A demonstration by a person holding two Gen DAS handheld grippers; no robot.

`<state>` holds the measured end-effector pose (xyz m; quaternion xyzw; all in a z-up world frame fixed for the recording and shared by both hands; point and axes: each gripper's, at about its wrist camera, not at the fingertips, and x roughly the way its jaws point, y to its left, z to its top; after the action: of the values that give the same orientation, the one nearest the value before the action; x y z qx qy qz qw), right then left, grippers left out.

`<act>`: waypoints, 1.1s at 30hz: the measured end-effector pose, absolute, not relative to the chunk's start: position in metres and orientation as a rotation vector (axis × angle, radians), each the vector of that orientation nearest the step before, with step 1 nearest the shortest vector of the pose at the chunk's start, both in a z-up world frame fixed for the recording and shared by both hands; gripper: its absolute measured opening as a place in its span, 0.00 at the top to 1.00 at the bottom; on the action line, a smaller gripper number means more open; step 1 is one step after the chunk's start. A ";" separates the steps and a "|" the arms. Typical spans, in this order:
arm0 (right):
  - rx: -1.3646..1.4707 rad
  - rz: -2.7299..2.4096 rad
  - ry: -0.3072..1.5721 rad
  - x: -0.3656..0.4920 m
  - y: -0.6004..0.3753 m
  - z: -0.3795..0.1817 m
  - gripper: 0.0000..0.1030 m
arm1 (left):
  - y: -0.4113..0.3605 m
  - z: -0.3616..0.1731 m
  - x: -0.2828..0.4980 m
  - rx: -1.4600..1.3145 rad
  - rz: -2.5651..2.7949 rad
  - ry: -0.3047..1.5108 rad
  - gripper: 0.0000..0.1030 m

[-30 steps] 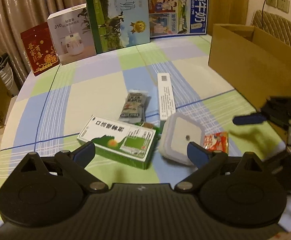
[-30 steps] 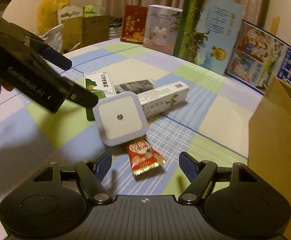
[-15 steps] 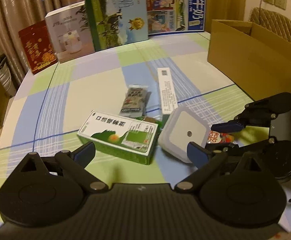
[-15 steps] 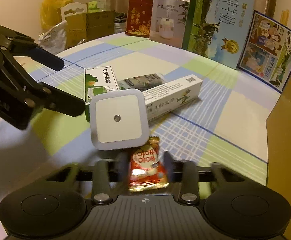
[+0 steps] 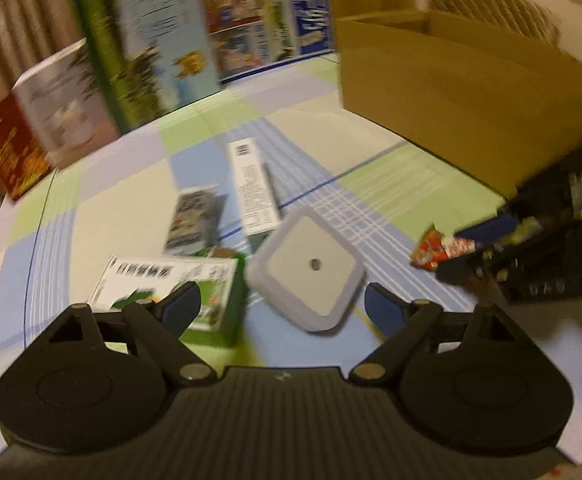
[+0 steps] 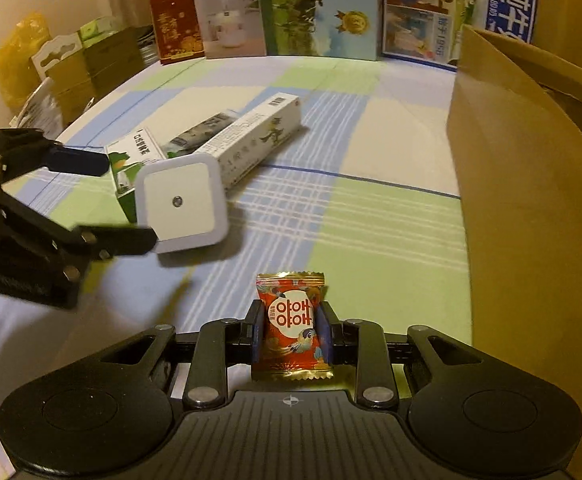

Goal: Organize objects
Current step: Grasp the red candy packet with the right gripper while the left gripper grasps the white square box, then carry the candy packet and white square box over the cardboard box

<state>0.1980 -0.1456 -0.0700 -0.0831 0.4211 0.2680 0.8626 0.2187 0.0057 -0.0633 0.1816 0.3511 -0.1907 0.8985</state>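
My right tool (image 6: 289, 334) pinches the red snack packet (image 6: 291, 326) upright above the table (image 6: 387, 236), with the cardboard box (image 6: 531, 184) just to its right, while my left tool (image 5: 283, 306) hangs spread over the white square device (image 5: 309, 266)

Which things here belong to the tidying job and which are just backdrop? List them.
Job: red snack packet clamped in right gripper; white square night light ahead of open left gripper; green box; long white box; cardboard box.

Backdrop: milk cartons; red box.
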 end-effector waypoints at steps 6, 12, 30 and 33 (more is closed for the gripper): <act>-0.148 0.552 0.885 0.202 -0.149 -0.069 0.76 | -0.025 -0.081 0.214 0.619 -0.394 0.633 0.16; -0.132 0.544 0.891 0.208 -0.151 -0.070 0.76 | -0.038 -0.097 0.220 0.736 -0.391 0.625 0.34; -0.096 0.535 0.828 0.194 -0.156 -0.052 0.76 | -0.031 -0.073 0.202 0.470 -0.335 0.736 0.38; -0.073 0.532 0.821 0.182 -0.160 -0.047 0.76 | -0.028 -0.070 0.193 0.436 -0.335 0.751 0.38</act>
<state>0.1822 -0.1598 -0.0468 -0.0353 0.3943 0.2557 0.8820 0.1932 -0.0278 -0.0700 0.2103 0.3620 -0.1617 0.8937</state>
